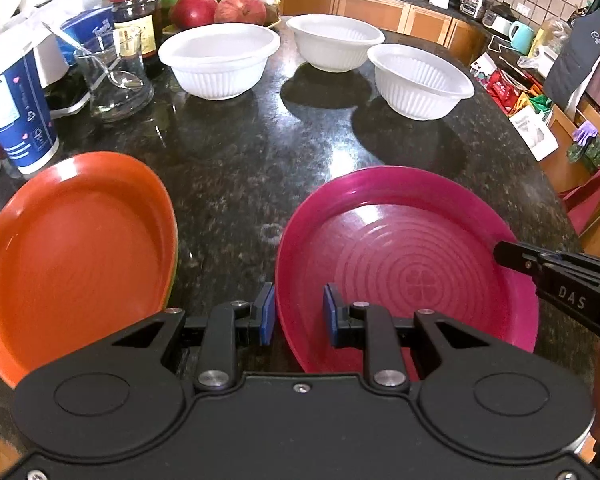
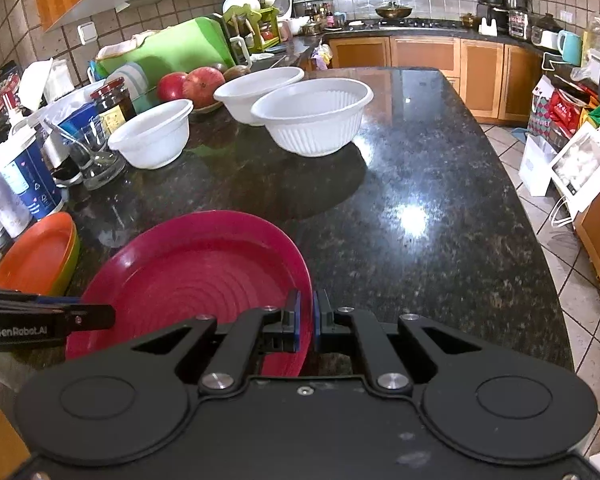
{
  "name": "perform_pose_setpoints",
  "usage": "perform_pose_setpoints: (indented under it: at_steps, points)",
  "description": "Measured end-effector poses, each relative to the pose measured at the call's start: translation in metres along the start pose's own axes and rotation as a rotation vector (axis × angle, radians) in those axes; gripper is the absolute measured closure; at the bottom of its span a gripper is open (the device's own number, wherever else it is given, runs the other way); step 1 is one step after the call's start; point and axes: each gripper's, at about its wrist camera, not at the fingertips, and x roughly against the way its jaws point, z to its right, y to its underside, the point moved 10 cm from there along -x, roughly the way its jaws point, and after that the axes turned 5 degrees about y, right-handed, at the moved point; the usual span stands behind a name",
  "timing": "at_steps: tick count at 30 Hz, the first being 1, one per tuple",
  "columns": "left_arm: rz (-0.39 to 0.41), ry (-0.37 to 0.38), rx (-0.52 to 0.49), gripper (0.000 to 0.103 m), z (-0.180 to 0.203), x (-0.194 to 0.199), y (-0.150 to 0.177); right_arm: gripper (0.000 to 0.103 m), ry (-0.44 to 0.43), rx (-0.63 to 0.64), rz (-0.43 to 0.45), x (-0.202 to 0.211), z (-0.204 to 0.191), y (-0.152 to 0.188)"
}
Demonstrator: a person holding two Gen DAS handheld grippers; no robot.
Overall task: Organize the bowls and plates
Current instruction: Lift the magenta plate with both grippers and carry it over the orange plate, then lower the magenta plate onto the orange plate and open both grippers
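Magenta plate (image 2: 196,272) is pinched at its right rim by the clenched right hand-held gripper (image 2: 306,320); left hand-held gripper (image 1: 299,312) straddles the left rim, unclamped. Thin-rim slip risked; plate could drop onto the table (image 2: 420,240), short of the orange plate stack (image 1: 80,256).

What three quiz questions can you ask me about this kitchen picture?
1. How many white bowls stand on the counter?
2. True or false: the orange plate sits on top of a green plate.
3. What is the right gripper pinching? A: the rim of the pink plate. B: a white bowl. C: nothing.

Key: 1. three; 2. true; 3. A.
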Motion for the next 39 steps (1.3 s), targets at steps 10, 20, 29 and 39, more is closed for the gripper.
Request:
perform_pose_setpoints:
  at_steps: [10,20,29,39]
  points:
    - [0.015,-0.005,0.007,0.071,0.006,0.007,0.01,0.094,-0.005,-0.005,0.011,0.005,0.005,0.01]
    - [0.025,-0.002,0.024,0.086,0.002,0.017,0.014,0.094,0.001,-0.022,0.038,0.016,0.002,0.005]
    - [0.087,-0.009,0.02,0.086,-0.022,0.046,0.0,0.094,-0.011,-0.015,0.093,0.033,-0.032,-0.012]
    - [0.128,-0.054,0.053,0.086,-0.088,0.073,-0.006,0.094,-0.063,0.016,0.112,0.037,-0.111,-0.023]
